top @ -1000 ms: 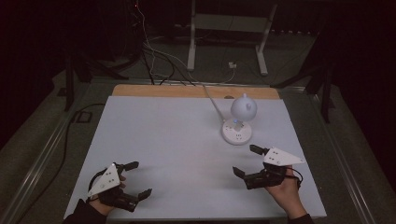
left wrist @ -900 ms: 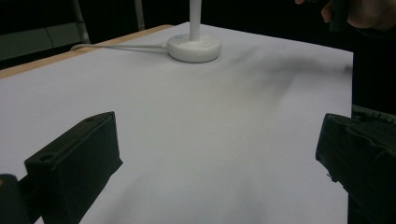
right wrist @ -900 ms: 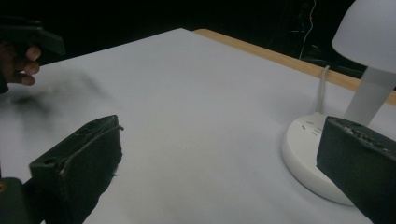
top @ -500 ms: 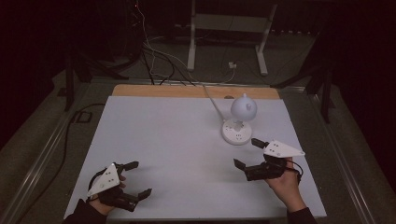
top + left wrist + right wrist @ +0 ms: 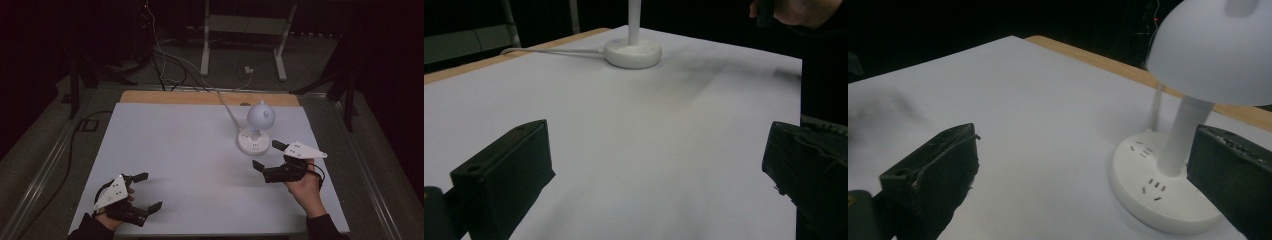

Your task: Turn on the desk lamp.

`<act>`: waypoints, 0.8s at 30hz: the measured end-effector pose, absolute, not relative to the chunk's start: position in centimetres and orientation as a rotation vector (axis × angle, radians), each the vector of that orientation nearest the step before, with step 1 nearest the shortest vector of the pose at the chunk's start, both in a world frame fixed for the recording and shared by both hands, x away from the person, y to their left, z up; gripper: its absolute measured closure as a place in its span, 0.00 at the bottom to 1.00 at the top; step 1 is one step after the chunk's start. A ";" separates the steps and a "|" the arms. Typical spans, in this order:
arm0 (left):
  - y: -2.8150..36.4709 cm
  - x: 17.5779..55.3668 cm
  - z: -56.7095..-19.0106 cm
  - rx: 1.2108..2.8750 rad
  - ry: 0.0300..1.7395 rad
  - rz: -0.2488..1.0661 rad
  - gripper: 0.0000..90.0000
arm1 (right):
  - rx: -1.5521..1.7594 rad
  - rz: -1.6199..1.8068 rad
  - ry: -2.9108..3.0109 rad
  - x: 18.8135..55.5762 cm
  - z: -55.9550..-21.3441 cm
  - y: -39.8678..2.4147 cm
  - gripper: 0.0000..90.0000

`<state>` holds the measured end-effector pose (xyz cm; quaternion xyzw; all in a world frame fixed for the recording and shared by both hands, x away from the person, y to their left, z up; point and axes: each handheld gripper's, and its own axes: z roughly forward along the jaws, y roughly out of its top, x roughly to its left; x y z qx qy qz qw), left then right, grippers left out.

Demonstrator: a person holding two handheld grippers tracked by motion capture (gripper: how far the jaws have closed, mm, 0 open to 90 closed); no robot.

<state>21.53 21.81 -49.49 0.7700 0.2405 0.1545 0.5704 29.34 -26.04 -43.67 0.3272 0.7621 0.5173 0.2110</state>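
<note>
A white desk lamp [image 5: 257,130] with a round socketed base and a globe-shaped shade stands on the white table [image 5: 190,150], right of centre toward the far edge, its cord running off the far side. The right gripper [image 5: 267,157] hovers just near of the lamp base, its jaws spread wide and holding nothing. The left gripper [image 5: 149,191] sits at the table's near left corner, well apart from the lamp, its jaws likewise spread and empty above bare tabletop.

Dim lab: white table [image 5: 165,150], floor cables [image 5: 165,60], metal stand [image 5: 245,20].
</note>
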 end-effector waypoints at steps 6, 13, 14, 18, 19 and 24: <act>21.8 21.5 -49.5 1.806 0.565 0.359 0.00 | 0.927 1.414 2.105 30.0 -43.7 -26.3 0.00; 21.8 21.5 -49.5 1.811 0.563 0.359 0.00 | 0.972 1.403 2.075 31.4 -43.8 -26.9 0.00; 21.8 21.5 -49.5 1.813 0.562 0.360 0.00 | 0.978 1.401 2.071 31.7 -43.9 -27.0 0.00; 21.8 21.6 -49.5 1.804 0.565 0.356 0.00 | 0.990 1.387 2.066 32.3 -44.2 -27.1 0.01; 21.8 21.5 -49.5 1.810 0.563 0.359 0.00 | 1.000 1.373 2.063 32.7 -44.4 -27.2 0.01; 21.8 21.6 -49.5 1.806 0.564 0.355 0.00 | 1.018 1.358 2.061 33.5 -44.9 -27.3 0.01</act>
